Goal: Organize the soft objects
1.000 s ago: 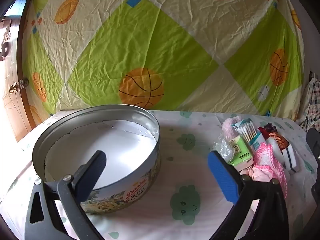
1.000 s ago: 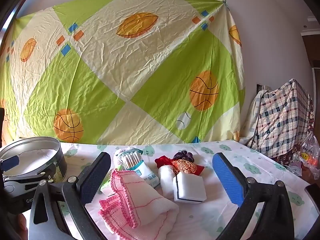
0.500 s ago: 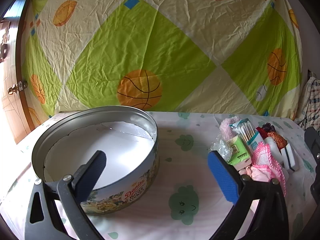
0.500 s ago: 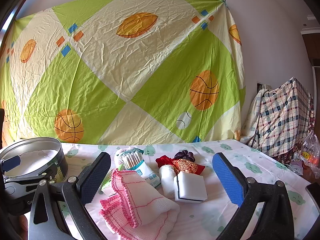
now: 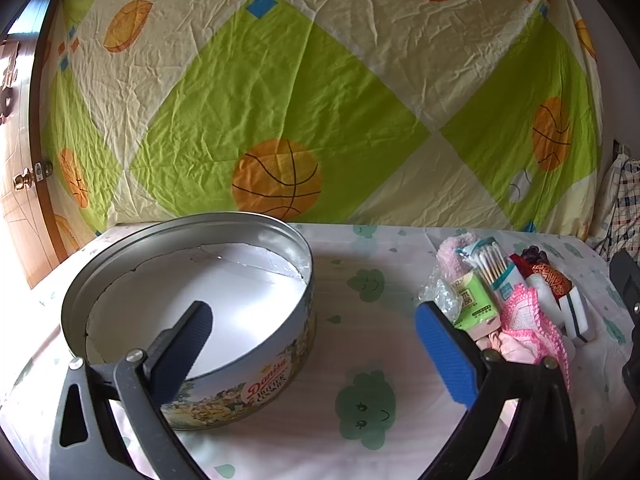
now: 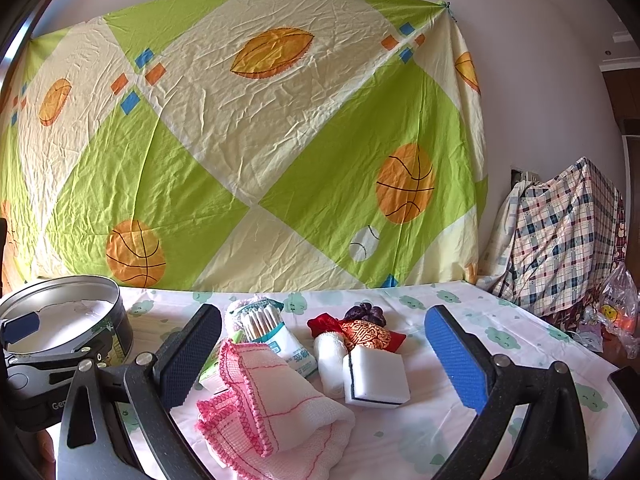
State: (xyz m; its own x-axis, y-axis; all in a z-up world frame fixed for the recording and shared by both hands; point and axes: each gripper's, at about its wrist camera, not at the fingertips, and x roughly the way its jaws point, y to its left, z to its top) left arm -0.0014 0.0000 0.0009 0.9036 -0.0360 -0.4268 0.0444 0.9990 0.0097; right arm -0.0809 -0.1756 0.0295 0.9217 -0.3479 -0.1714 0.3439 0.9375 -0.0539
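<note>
Left gripper [image 5: 316,344] spread wide, empty, one finger over the tin [image 5: 120,264], which sits open on the table [image 5: 360,420]. Right gripper [image 6: 324,352] also wide apart, empty, above the pile right of the tin: pink cloth [image 6: 272,404], sponge [image 6: 378,372], swabs [image 6: 264,320], white roll [image 6: 328,364], red pouch [image 6: 366,332] touching.

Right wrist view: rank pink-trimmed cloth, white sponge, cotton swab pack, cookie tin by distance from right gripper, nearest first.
From the right gripper:
1. Pink-trimmed cloth, between the fingers, left of centre.
2. White sponge, just ahead, centre.
3. Cotton swab pack, behind the cloth.
4. Cookie tin, far left.
</note>
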